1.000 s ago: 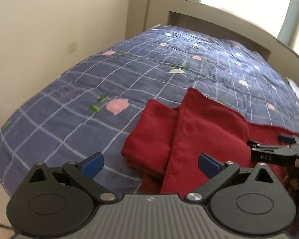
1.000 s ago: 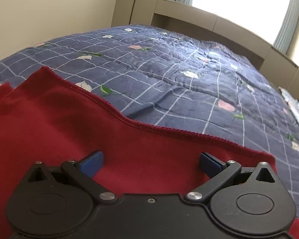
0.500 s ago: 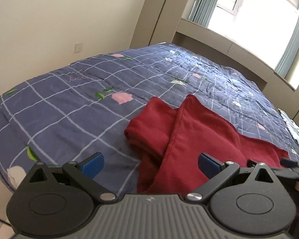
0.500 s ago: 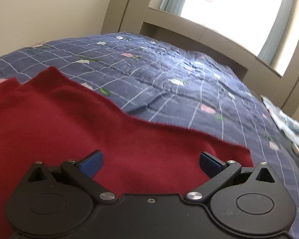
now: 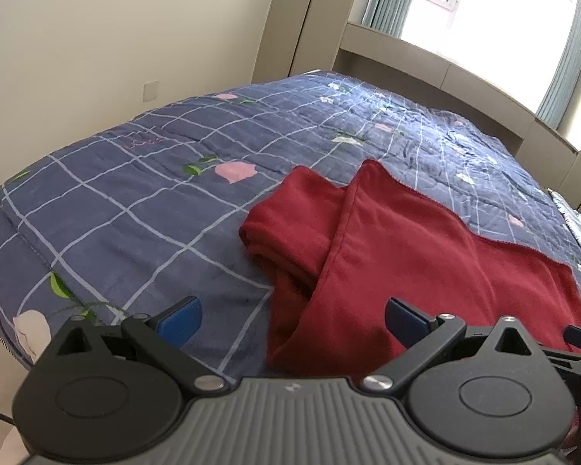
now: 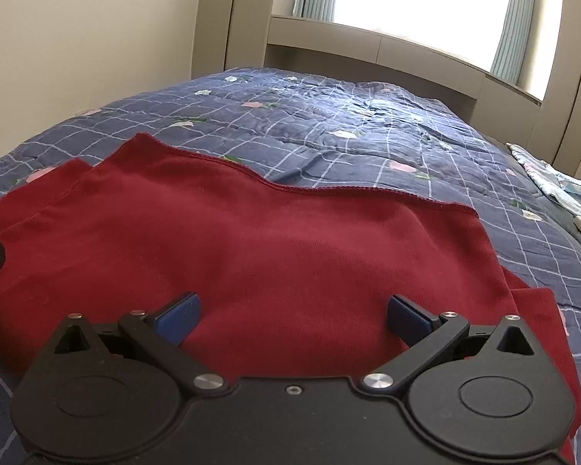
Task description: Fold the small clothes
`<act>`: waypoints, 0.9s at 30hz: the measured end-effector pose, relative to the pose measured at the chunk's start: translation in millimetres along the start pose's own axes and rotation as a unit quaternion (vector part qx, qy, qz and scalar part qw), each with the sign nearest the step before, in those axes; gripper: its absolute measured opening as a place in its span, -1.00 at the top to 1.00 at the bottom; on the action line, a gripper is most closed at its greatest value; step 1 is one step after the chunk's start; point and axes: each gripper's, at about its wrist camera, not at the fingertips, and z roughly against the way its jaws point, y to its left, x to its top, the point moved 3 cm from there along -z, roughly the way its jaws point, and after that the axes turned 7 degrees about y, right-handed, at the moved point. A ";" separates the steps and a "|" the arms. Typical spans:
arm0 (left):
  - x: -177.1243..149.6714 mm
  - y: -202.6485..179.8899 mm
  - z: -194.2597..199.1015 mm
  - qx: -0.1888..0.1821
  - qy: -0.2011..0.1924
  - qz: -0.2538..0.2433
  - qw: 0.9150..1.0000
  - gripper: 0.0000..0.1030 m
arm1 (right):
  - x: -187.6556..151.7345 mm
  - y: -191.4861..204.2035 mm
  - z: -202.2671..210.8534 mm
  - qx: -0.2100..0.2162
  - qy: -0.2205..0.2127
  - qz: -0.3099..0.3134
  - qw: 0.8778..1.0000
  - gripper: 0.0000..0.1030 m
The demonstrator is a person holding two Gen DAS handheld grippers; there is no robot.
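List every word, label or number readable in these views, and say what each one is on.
No text can be read with certainty.
Pink stitched lettering on the blue checked quilt: too blurred to read.
Small pale mark on the left claw housing: a logo, not legible.
Red garment: no label showing.

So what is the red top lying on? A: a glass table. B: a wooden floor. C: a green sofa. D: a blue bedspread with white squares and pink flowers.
D: the red top lies spread on the blue bedspread, whose white grid lines and pink flowers show in both wrist views.
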 end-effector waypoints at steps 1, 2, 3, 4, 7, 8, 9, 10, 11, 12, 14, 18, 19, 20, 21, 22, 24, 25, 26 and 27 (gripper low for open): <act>-0.4 0.3 -0.9 0.001 0.003 0.002 1.000 -0.99 | -1.1 -0.7 0.5 0.001 -0.001 -0.002 1.000 -0.99; -0.5 1.0 -2.0 0.002 0.005 0.003 1.000 -0.99 | -2.0 -1.2 0.9 0.002 -0.001 -0.005 1.000 -0.99; -0.9 1.5 -2.8 0.003 0.009 0.004 1.000 -0.99 | -3.1 -1.6 1.7 0.003 -0.001 -0.008 1.000 -0.99; -1.2 2.1 -3.6 0.004 0.012 0.004 1.000 -0.99 | -4.8 -1.5 3.1 0.003 -0.002 -0.010 1.000 -0.99; -2.5 3.2 -3.9 0.005 0.016 0.004 1.000 -0.99 | -8.3 -1.9 6.6 0.002 -0.005 -0.015 1.000 -0.99; -3.2 3.4 -4.0 0.005 0.017 0.003 1.000 -0.99 | -10.9 -1.1 8.6 0.001 -0.007 -0.015 1.000 -0.99; -3.7 3.3 -4.2 0.006 0.019 0.004 1.000 -0.99 | -14.1 -0.2 11.1 0.000 -0.010 -0.016 1.000 -0.99; -4.2 3.5 -4.0 0.006 0.021 0.004 1.000 -0.99 | -17.3 0.9 13.6 0.000 -0.013 -0.014 1.000 -0.99; -5.1 3.9 -3.6 0.004 0.022 0.005 1.000 -0.99 | -20.8 2.0 15.8 0.000 -0.017 -0.012 1.000 -0.99; -5.9 4.2 -3.2 0.003 0.022 0.006 1.000 -0.99 | -25.4 3.2 18.4 -0.002 -0.021 -0.010 1.000 -0.99; -8.1 4.7 -2.5 0.001 0.024 0.006 1.000 -0.99 | -34.1 6.5 23.7 -0.007 -0.029 -0.003 1.000 -0.99; -12.8 4.6 -1.5 -0.002 0.028 0.003 1.000 -0.99 | -46.5 11.0 31.4 -0.017 -0.042 0.002 0.999 -0.99; -13.8 3.8 -1.3 -0.001 0.030 0.000 1.000 -0.99 | -49.5 10.4 32.5 -0.015 -0.047 -0.006 0.999 -0.99; -14.5 3.3 -1.2 0.001 0.034 -0.003 0.999 -0.99 | -51.9 9.1 33.0 -0.013 -0.052 -0.012 0.998 -0.99; -15.5 2.7 -0.8 0.004 0.038 -0.005 0.999 -0.99 | -53.9 8.5 33.1 -0.011 -0.058 -0.017 0.998 -0.99; -15.7 2.5 -0.7 0.006 0.041 -0.005 0.999 -0.99 | -55.3 8.5 33.5 -0.010 -0.062 -0.018 0.998 -0.99; -16.7 1.8 0.5 0.006 0.044 -0.006 0.999 -0.99 | -54.8 8.7 32.9 -0.011 -0.063 -0.018 0.998 -0.99; -16.8 1.9 0.8 0.006 0.045 -0.006 0.999 -0.99 | -55.0 8.6 32.9 -0.010 -0.064 -0.018 0.998 -0.99; -17.1 2.0 1.0 0.006 0.047 -0.005 0.999 -0.99 | -55.2 8.7 32.8 -0.010 -0.066 -0.019 0.998 -0.99; -17.3 2.3 1.5 0.006 0.048 -0.006 0.999 -0.99 | -55.0 9.0 32.6 -0.010 -0.068 -0.019 0.997 -0.99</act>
